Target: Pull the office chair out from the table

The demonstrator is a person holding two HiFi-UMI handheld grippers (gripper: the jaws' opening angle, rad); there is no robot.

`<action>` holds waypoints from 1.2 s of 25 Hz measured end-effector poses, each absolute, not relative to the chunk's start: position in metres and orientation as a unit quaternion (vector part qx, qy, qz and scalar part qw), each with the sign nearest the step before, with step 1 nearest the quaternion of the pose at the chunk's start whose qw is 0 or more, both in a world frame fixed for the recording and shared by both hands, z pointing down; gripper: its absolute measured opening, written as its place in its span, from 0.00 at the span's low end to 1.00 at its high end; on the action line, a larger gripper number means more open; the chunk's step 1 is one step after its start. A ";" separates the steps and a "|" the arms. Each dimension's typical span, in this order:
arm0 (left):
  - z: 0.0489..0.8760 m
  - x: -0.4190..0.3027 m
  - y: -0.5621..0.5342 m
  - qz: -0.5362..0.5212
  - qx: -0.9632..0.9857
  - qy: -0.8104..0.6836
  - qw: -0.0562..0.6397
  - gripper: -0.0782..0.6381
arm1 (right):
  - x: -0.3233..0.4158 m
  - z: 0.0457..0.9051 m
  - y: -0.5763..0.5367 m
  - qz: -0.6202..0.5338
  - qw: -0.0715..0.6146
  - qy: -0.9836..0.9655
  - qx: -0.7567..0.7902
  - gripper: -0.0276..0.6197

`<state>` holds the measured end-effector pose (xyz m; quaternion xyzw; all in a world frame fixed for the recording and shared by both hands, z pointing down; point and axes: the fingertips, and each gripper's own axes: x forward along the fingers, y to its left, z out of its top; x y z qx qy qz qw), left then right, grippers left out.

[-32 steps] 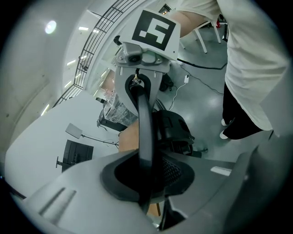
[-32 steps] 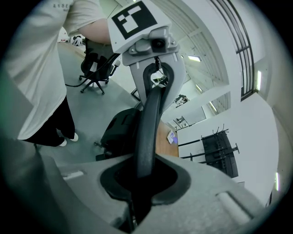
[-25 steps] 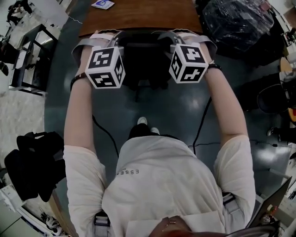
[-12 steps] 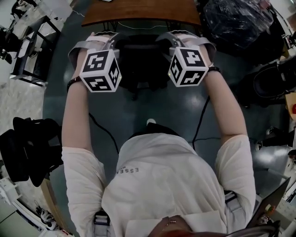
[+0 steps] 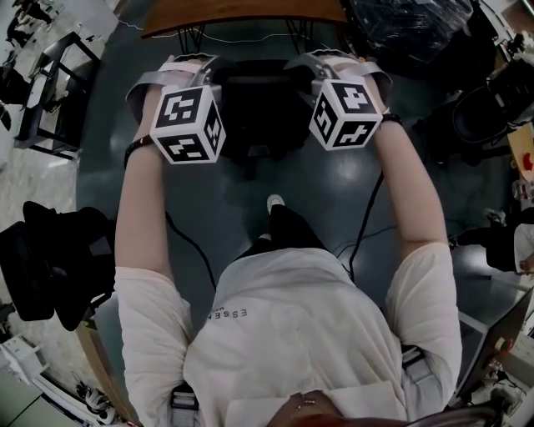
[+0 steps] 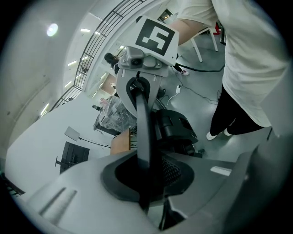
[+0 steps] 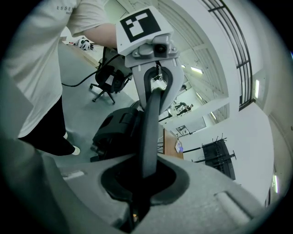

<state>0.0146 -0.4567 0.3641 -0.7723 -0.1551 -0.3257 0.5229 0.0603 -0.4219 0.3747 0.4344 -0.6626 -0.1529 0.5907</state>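
Head view: office chair [image 5: 254, 108] sits just off the near edge of the table [image 5: 250, 10], with a strip of floor [image 5: 225, 200] and the table legs showing between them. Left gripper [image 5: 193, 73] and right gripper [image 5: 321, 68] are on opposite ends of the backrest top. The jaws can't be read from up here because the marker cubes cover them. The gripper views settle it: each pair of jaws is clamped on the thin dark backrest edge [image 6: 143, 132], which runs straight across to the opposite gripper. The left gripper view also shows mesh inside the grip and the chair's seat beyond, with a table corner behind. The right gripper view adds a second chair [image 7: 107, 75] out on the floor behind the person, which the head view doesn't show. Clearance: bare floor between chair and person, with the person's shoe [image 5: 274, 202] just behind the chair base. A cable [image 5: 188, 238] trails on the floor to the left. Black bags [image 5: 50, 267] are well off to the left. A wrapped bundle [image 5: 409, 25] sits near the right gripper, beside the table.
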 end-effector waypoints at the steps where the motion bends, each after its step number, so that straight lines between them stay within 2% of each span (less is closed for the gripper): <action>1: 0.364 0.009 -0.450 -0.323 -0.772 -0.156 0.524 0.23 | 0.054 0.375 -0.415 -0.151 0.591 -0.661 0.436 0.07; 30: 0.367 -0.100 -0.257 -0.338 -0.778 -0.139 0.512 0.24 | -0.055 0.374 -0.224 -0.202 0.581 -0.647 0.451 0.06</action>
